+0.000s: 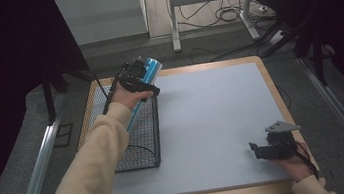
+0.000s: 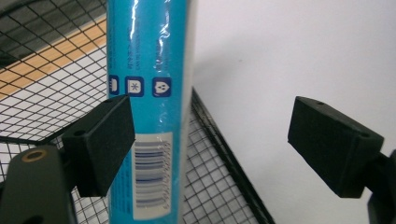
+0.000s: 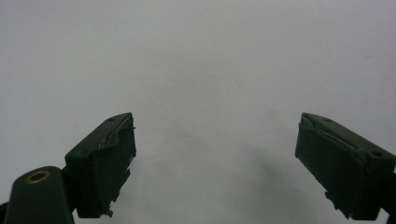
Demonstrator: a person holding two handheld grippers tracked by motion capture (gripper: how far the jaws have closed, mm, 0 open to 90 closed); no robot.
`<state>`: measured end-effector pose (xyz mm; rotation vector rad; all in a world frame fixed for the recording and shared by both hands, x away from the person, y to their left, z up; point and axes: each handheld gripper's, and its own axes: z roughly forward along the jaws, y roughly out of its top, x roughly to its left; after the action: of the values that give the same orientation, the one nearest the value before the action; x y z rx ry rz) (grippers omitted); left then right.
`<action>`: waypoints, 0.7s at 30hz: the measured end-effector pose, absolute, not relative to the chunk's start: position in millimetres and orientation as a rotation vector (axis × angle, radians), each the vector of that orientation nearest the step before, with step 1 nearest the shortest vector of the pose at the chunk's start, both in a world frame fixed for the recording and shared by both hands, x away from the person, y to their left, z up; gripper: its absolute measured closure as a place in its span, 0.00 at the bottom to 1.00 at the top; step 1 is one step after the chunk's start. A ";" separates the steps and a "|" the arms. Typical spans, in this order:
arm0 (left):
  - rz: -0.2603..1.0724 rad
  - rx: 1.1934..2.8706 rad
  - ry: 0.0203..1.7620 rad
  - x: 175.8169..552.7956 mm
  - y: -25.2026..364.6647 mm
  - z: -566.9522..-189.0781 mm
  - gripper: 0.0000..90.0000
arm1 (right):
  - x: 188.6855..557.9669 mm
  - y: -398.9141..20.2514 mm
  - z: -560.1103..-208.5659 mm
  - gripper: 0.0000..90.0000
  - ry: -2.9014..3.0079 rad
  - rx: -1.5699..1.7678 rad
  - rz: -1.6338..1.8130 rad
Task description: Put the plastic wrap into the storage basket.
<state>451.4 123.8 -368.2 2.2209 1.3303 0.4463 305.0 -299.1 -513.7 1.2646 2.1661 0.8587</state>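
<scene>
Tube (image 2: 149, 93), blue and glossy, leans on the rim of the wire basket (image 1: 138, 146) at the surface's (image 1: 213, 121) left side, with the left gripper (image 2: 210, 140) spread wide around it, one finger (image 2: 100, 144) touching it and the other well off. I'd centre the fingers first, then close squarely on the slippery wrap. Right gripper (image 3: 215, 163) hovers wide and empty over bare surface.
</scene>
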 end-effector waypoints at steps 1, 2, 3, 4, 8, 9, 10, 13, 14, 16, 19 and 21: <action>0.447 2.214 1.319 448.0 124.7 -365.0 0.16 | 305.1 -298.8 -513.7 0.14 2.166 1.265 0.859; 0.447 2.208 1.311 445.5 125.8 -362.7 0.16 | 305.2 -298.5 -513.7 0.14 2.166 1.266 0.860; 0.443 2.195 1.301 441.2 127.7 -359.4 0.16 | 305.3 -298.3 -513.8 0.14 2.167 1.265 0.860; 0.439 2.185 1.295 437.6 129.6 -357.0 0.16 | 305.4 -297.9 -513.8 0.14 2.167 1.265 0.860; 0.432 2.151 1.269 421.7 138.1 -352.0 0.17 | 305.0 -297.9 -512.9 0.14 2.166 1.264 0.863; 0.433 2.151 1.259 417.4 139.7 -351.9 0.17 | 304.9 -298.1 -512.6 0.14 2.164 1.264 0.863; 0.423 2.147 1.251 414.2 140.9 -352.0 0.17 | 304.7 -298.3 -512.5 0.14 2.163 1.265 0.864; 0.424 2.140 1.231 399.6 145.8 -353.2 0.18 | 304.6 -298.3 -512.0 0.14 2.162 1.266 0.864; 0.426 2.146 1.221 396.4 147.1 -353.4 0.18 | 304.5 -298.2 -511.9 0.14 2.162 1.264 0.865; 0.410 2.142 1.203 387.3 150.9 -353.8 0.18 | 304.4 -297.9 -511.8 0.14 2.162 1.262 0.866; 0.400 2.140 1.193 375.9 154.5 -355.1 0.18 | 304.3 -297.2 -511.7 0.14 2.165 1.256 0.865; 0.397 2.142 1.187 368.4 157.1 -357.6 0.18 | 304.2 -296.9 -511.5 0.14 2.166 1.254 0.864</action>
<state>368.4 157.1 -357.6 2.1419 1.1875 0.3972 304.2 -296.9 -511.5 1.2544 2.1655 0.8641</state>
